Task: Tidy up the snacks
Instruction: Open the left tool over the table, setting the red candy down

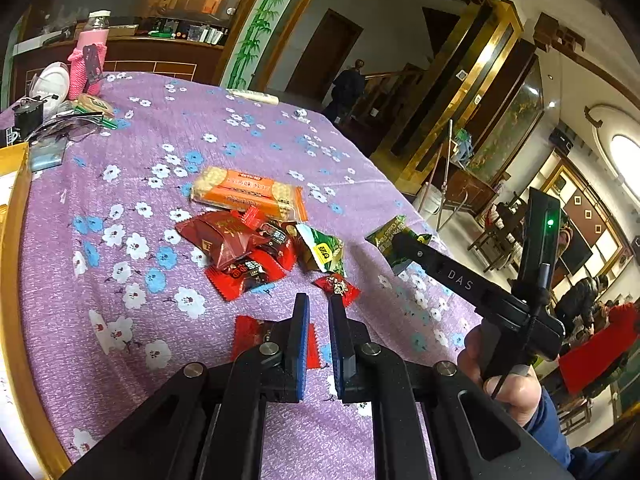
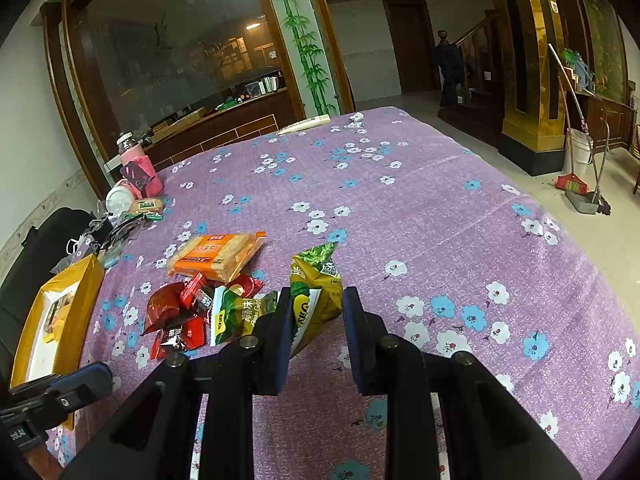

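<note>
Hovering low at the bottom centre of the left wrist view with the left gripper (image 1: 319, 300), jaws drawn together on nothing, tips just above a flat red packet (image 1: 250, 334) on the purple flowered tablecloth (image 1: 160, 120). Probably waiting there, empty, for a turn at the pile.

Clamping, at the bottom centre of the right wrist view, a puffy green-and-yellow snack packet (image 2: 314, 268) in the right gripper (image 2: 316, 296), blue pads pressing its lower part and the top corner standing up. Seemingly holding it clear of the cloth, to carry it off alone rather than drag its neighbours. Gripping the right tool's handle with a hand (image 1: 508, 388) at the lower right of the left view.

Leaving, just beyond in mid-frame, the loose heap unsorted: small red wrappers (image 1: 244, 272), a dark red pouch (image 1: 218, 236), a second green packet (image 1: 322, 250), overlapping one another. Behind them, touching the heap, lying flat, an orange biscuit pack (image 1: 248, 194).

Likely serving as the destination at the left edge of the right view: a yellow box (image 2: 86, 292), already holding some items.

Standing at the upper left, well apart: a pink-sleeved bottle (image 1: 90, 52) amid clutter.
</note>
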A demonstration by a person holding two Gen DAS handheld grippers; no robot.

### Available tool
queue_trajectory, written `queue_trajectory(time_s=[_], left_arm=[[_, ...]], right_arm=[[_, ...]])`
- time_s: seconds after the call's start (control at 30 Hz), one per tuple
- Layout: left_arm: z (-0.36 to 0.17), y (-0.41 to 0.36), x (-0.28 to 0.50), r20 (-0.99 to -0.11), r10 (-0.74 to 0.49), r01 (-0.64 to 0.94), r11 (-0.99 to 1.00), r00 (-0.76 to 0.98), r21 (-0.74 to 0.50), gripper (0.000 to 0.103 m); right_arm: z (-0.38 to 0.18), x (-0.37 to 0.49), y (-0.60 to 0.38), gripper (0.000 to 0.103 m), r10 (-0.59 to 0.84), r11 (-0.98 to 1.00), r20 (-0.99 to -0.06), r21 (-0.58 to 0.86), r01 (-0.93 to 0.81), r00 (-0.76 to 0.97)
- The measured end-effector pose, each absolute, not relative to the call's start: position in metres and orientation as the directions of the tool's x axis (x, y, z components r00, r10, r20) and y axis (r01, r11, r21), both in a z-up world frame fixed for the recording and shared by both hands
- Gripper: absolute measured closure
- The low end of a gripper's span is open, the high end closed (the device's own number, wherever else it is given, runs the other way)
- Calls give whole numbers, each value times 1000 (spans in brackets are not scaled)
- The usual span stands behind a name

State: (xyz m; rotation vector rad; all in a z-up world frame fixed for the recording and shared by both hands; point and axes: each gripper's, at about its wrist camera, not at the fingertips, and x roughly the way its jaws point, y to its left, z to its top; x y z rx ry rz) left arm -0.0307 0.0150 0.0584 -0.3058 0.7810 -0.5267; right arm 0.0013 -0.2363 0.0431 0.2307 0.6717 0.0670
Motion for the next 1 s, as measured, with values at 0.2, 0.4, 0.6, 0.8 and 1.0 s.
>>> queue_trajectory(time_s=[0.2,0.4,0.6,0.8,1.0], left_arm=[[59,24,-35,-590,-561,342,826,581,-448,95],[53,24,-34,-622,-556,356,831,552,-427,95],[49,17,-29,-661,-543,361,839,518,-407,92],[40,8,-28,-717,-502,375,859,483,-348,51],[29,-21,-23,-772,-438,408,877,461,-254,50]], right_arm=[[42,-3,-247,80,151,961,-617,276,33,772],[30,-8,-260,80,175,949,-655,312,52,735],[27,-9,-267,80,199,936,-650,349,55,733],[28,-11,-266,80,217,932,-643,360,40,735],[29,-14,-265,80,231,930,-634,366,24,738]])
